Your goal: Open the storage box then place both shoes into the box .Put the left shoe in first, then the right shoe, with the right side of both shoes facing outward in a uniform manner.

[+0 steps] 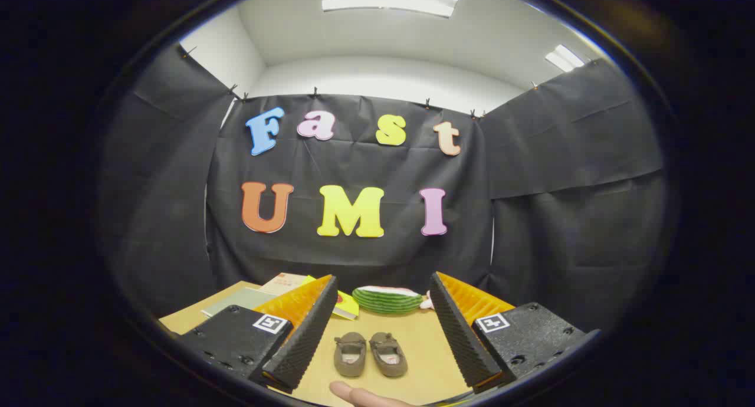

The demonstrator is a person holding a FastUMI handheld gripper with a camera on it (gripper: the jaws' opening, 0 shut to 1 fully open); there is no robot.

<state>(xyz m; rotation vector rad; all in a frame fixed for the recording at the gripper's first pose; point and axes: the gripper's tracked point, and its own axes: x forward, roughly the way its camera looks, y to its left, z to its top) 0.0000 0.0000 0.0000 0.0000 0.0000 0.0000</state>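
Observation:
Two small brown shoes (370, 354) lie side by side on the wooden table (422, 342), toes pointing toward me, openings up. They rest between and slightly below my two fingers, untouched. My gripper (383, 289) stands open above the table, fingers wide apart with nothing between them. A fingertip of a person's hand (354, 394) shows on the table just in front of the shoes.
A green striped watermelon-slice toy (387, 299) lies at the far side of the table beyond the fingers. Books and a yellow card (283, 286) sit at the far left. Black cloth walls close in the back and both sides.

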